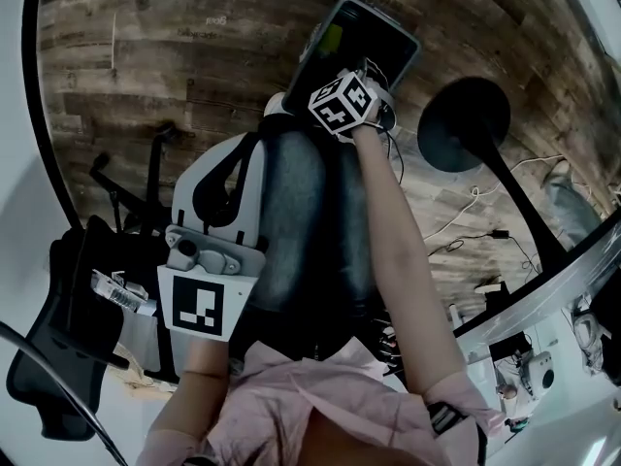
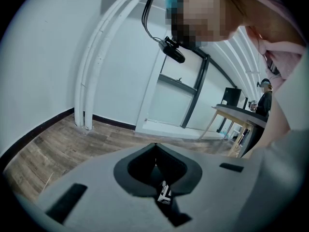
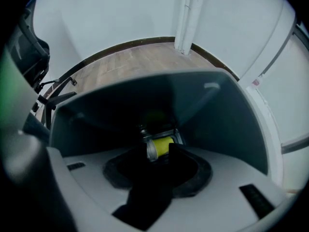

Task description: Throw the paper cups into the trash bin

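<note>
The trash bin (image 1: 393, 32) is dark with a grey rim and stands on the wood floor beyond a chair. My right gripper (image 1: 342, 83) reaches out at arm's length over its near rim. In the right gripper view the bin's grey inner wall (image 3: 217, 115) fills the background. A small yellow paper cup (image 3: 161, 147) with a pale rim lies sideways between the dark fingertips of the right gripper (image 3: 161, 151), which looks shut on it. A yellow-green patch (image 1: 333, 39) shows inside the bin. My left gripper (image 1: 202, 260) stays near my body, shut and empty (image 2: 157, 170).
A grey office chair (image 1: 291, 202) stands between me and the bin. A black round pedestal base (image 1: 464, 124) and floor cables (image 1: 466, 212) lie to the right, and a black chair (image 1: 68, 338) to the left. White pipes (image 2: 91, 81), a table (image 2: 236, 112) and a distant person (image 2: 264, 98) are in the room.
</note>
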A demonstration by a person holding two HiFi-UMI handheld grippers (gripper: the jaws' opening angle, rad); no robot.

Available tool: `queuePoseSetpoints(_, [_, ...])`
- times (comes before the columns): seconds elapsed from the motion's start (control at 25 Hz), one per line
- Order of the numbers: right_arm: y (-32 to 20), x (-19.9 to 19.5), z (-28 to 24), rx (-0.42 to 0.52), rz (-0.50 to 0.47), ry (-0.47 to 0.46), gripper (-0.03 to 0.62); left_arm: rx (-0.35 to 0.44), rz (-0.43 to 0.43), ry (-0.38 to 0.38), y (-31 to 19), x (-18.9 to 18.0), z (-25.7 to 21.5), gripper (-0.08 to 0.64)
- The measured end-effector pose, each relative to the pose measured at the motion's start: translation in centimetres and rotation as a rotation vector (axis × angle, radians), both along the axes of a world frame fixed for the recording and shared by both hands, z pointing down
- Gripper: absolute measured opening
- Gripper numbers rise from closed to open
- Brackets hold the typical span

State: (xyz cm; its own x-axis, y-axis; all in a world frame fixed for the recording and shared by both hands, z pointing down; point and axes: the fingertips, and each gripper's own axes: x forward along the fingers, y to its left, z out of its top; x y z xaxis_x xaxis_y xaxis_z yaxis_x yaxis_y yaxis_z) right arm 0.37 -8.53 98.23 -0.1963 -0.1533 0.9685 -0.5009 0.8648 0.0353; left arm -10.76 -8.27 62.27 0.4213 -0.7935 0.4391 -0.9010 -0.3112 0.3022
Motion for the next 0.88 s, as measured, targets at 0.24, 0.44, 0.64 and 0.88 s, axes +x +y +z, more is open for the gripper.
queuePoseSetpoints(0.24, [-2.3,2.1,-5.7,0.095,0.245,-0.063,0.039,-0.033,0.005,0.014,0.5,0.2,-3.5,0.015])
queuePoseSetpoints(0.44, [-2.5,3.3,-10.8,0.119,0.374,-0.094,0.034,-0.039,0.038,-0.001,1.1,-0.2,-7.7,0.015])
queuePoseSetpoints(0.64, [-2.9,3.5,-15.1,0.128,0.473,-0.148,0.032,-0.024,0.058,0.010,0.6,0.3,-11.2,0.015])
queuePoseSetpoints(0.88, [-3.2,3.3,-20.6,0.156,0.550,-0.223,0.032,-0.030,0.085,0.029,1.0,1.1,-14.9,0.015])
